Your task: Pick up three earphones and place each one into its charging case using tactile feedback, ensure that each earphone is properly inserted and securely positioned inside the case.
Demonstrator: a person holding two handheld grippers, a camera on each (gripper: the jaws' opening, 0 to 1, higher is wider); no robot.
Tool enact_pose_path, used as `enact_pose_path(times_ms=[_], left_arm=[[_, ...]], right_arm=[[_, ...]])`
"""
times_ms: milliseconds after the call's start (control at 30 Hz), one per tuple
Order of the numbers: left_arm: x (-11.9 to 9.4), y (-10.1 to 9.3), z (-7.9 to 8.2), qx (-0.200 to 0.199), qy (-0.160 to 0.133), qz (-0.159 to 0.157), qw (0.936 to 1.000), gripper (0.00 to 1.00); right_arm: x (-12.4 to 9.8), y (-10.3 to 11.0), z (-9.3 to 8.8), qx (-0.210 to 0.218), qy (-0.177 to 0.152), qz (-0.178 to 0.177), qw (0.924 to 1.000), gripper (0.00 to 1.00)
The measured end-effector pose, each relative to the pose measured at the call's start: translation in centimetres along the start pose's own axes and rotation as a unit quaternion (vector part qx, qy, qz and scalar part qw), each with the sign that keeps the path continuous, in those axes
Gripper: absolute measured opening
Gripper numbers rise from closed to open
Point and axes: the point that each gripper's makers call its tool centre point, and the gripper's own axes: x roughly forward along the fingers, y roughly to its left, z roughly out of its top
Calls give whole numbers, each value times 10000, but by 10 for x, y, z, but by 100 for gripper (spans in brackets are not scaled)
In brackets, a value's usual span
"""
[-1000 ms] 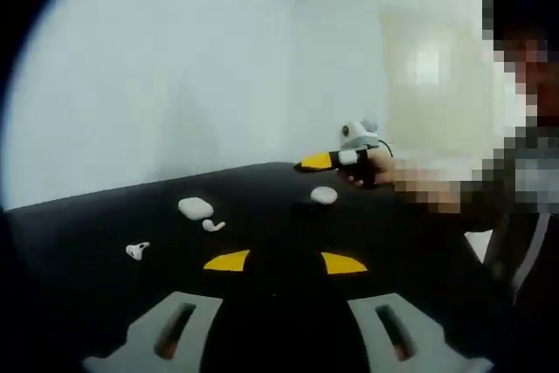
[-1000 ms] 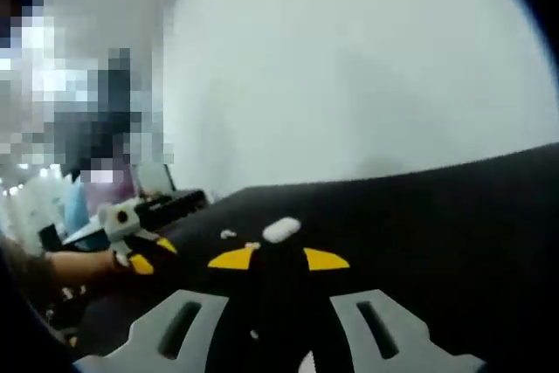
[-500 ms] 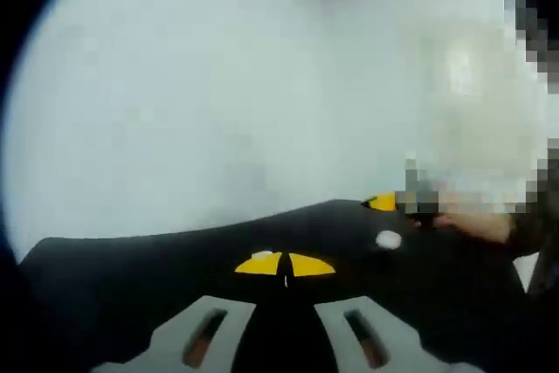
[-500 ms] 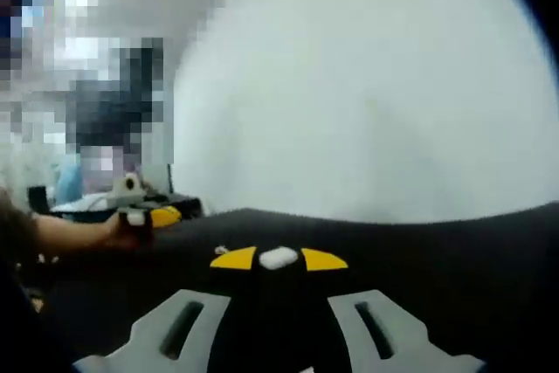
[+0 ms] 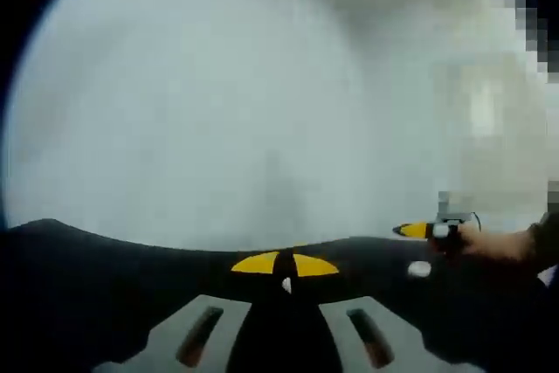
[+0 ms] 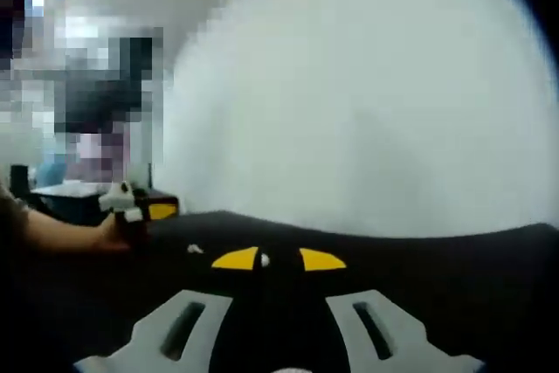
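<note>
In the left gripper view my left gripper (image 5: 285, 266) has its yellow-tipped jaws drawn almost together, with a small white earphone (image 5: 286, 284) pinched in the narrow gap. It is low over the black table (image 5: 105, 277). Further right, a hand holds my right gripper (image 5: 426, 231) just above a white charging case (image 5: 419, 270). In the right gripper view my right gripper (image 6: 278, 259) stands open, with a small white piece (image 6: 265, 259) on the table beyond its tips. To the left lies a white earphone (image 6: 194, 250), near the hand-held left gripper (image 6: 140, 210).
A white wall (image 5: 218, 102) rises behind the table's far edge. A person's hand and sleeve (image 5: 515, 246) reach in from the right of the left gripper view. A dark box (image 6: 83, 203) sits at the table's left end.
My left gripper's jaws went from wide apart to nearly together, with a white bit between them. Both cameras dropped lower and tilted, so more wall shows. The right jaws kept their spread.
</note>
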Motion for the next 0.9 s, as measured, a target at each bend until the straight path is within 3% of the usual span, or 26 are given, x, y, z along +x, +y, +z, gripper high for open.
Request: enact_pose_path(times_ms=[33, 133, 333, 433, 500, 567, 667, 733, 767, 800, 867, 900], left_arm=[[-1, -2, -4, -26, 173, -63, 9998, 3], [-2, 2, -6, 28, 277, 62, 9996, 8], [-10, 17, 5, -157, -45, 475, 9987, 12], [-7, 14, 5, -139, -26, 460, 9988, 12], [-4, 11, 4, -75, 12, 421, 9991, 13], [-2, 9, 1, -27, 112, 404, 9991, 13], [-2, 9, 1, -16, 89, 399, 9992, 13], [-1, 9, 2, -54, 70, 391, 9992, 13], [-1, 9, 2, -87, 52, 386, 9992, 13], [-1, 10, 2, -109, 42, 378, 9992, 13], [0, 11, 2, -155, 31, 374, 9992, 13], [0, 12, 2, -168, 20, 379, 9991, 13]], right_arm=[[1, 0, -3, -69, 45, -24, 10000, 19], [6, 3, -11, -364, 181, -60, 9992, 20], [13, 8, 6, -806, 54, -317, 9962, 29], [25, 21, 6, -1078, 210, -91, 9939, 39], [37, 26, -2, -1439, 511, -20, 9883, 48], [48, 31, -8, -1762, 810, 94, 9810, 46], [66, 37, -15, -2485, 1210, 315, 9605, 40], [78, 38, -14, -2709, 1274, 300, 9537, 39], [86, 41, -15, -2698, 1279, 365, 9537, 39], [92, 45, -19, -2401, 1383, 490, 9596, 40], [109, 52, -21, -1435, 1441, 790, 9759, 49], [115, 55, -21, -1178, 1421, 968, 9780, 54]])
